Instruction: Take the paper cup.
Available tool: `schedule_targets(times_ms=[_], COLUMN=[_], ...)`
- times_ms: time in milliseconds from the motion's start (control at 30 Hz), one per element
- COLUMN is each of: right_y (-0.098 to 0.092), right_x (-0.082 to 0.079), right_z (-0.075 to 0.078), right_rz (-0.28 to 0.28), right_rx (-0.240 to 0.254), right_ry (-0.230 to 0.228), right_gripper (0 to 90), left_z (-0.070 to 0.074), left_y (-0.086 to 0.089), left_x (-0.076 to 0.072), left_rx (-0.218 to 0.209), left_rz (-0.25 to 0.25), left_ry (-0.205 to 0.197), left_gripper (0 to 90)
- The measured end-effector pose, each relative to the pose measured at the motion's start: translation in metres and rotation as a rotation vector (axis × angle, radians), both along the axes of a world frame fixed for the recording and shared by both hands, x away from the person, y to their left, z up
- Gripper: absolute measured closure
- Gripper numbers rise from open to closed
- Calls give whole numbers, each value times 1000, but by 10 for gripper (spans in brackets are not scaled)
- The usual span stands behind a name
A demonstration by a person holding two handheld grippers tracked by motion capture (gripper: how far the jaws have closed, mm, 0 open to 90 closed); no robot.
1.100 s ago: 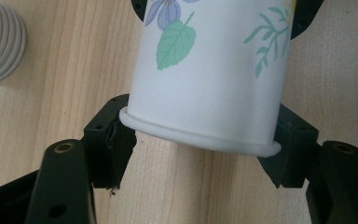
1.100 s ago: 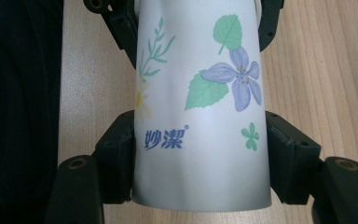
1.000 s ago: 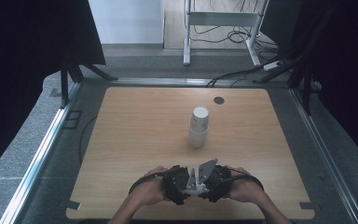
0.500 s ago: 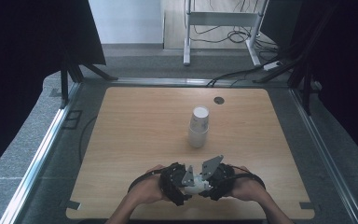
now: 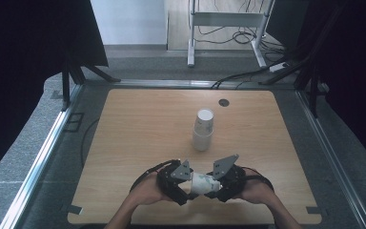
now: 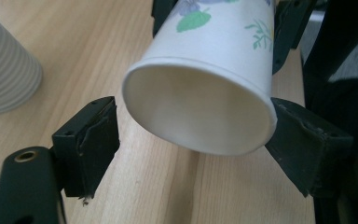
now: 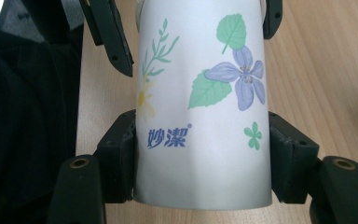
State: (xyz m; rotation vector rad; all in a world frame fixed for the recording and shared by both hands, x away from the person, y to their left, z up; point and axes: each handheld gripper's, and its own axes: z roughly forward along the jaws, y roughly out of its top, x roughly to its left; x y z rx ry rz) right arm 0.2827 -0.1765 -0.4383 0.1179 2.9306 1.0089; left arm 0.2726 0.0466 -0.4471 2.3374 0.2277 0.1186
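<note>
Right gripper [image 7: 200,158] clamps the floral paper cup [image 7: 203,116], lying level. Left gripper [image 6: 191,140], jaws just opening, straddles its rim untouching

The left gripper [image 5: 187,183] has just been opening its jaws. The paper cup [image 5: 204,183] sits between them, but in the left gripper view one pad [image 6: 93,140] now stands clear of the cup's rim. In the high view the left hand [image 5: 147,191] has slid a little away to the left, so the two grippers are farther apart than before.
</note>
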Motion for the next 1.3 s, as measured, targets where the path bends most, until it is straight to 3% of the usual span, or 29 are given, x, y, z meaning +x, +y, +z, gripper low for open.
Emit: schedule_targets(times_ms=[200,233,467,1033,1300], right_y=[-7,-9,-15,-20,-19], right_x=[2,2,4,6,6], right_z=[1,1,0,-9,-11], right_rz=[-8,-11,-14,22,45], right_rx=[43,52,99,202,218], right_ry=[1,-1,7,-5,-12], right_gripper=[360,360,360,360,360], left_z=[1,0,-3,-10,-11], left_y=[7,9,12,12,12], left_x=[2,3,5,5,7], left_rx=[-79,-112,-184,-272,-292], left_rz=[6,10,25,11,6], left_ry=[7,17,41,82,102], left_gripper=[173,173,173,184,197])
